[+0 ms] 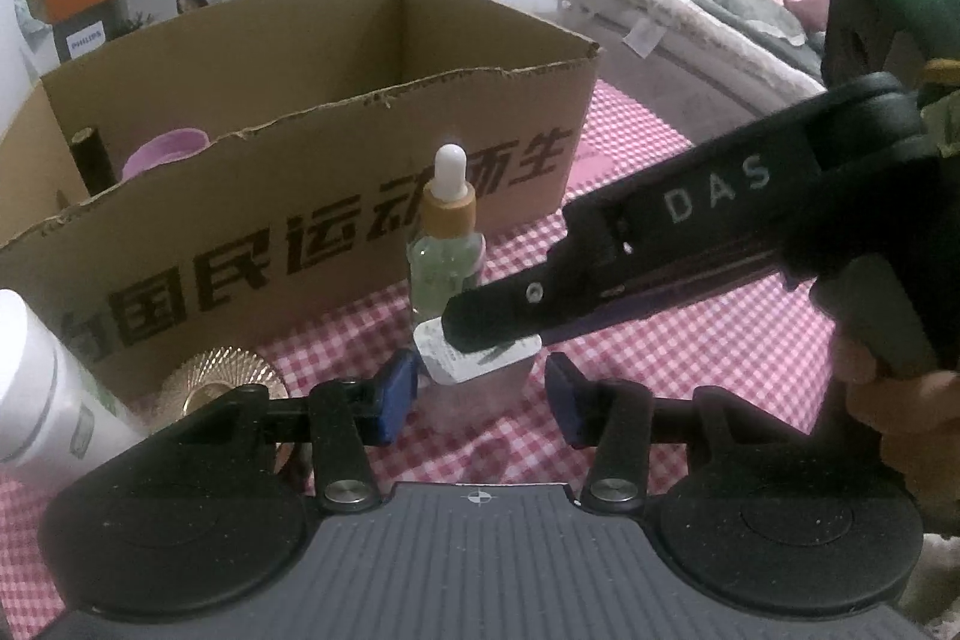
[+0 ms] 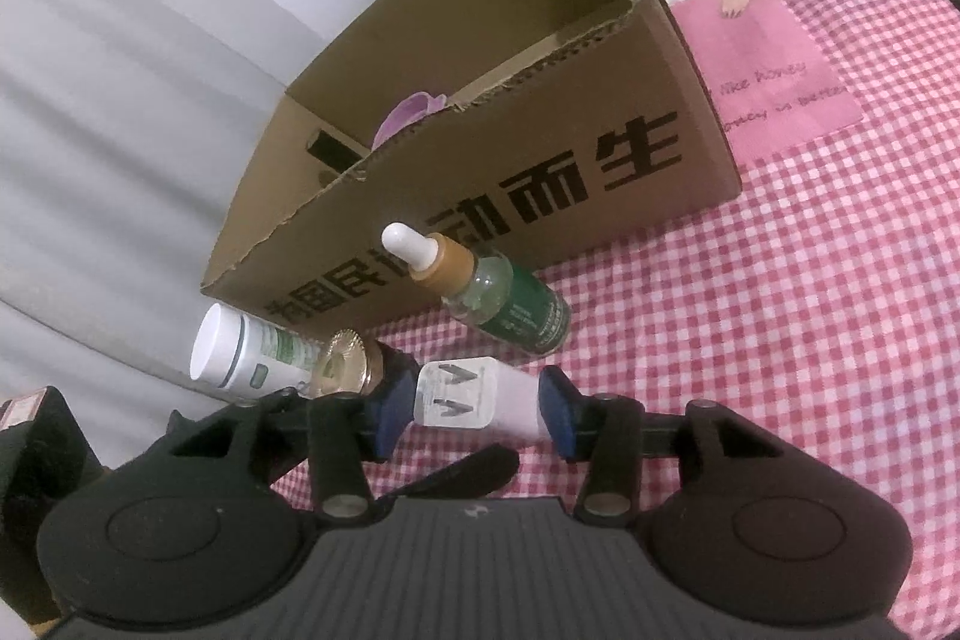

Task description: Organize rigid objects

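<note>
A small white charger (image 1: 465,364) (image 2: 462,394) stands on the pink checked cloth (image 2: 750,340) in front of a cardboard box (image 1: 300,196) (image 2: 480,160). My left gripper (image 1: 480,394) is open around its lower part; the left blue pad is against it and a narrow gap shows at the right pad. My right gripper (image 2: 477,412) reaches in from the right in the left wrist view, one finger over the charger's top. It is open, with its blue pads close along both sides of the charger. A dropper bottle (image 1: 447,244) (image 2: 498,292) stands just behind.
A white jar (image 1: 36,388) (image 2: 240,346) and a gold-lidded bottle (image 1: 222,376) (image 2: 345,370) lie at the left by the box front. Inside the box are a purple cup (image 1: 165,151) and a black item (image 1: 90,160). A hand (image 1: 900,400) holds the right gripper.
</note>
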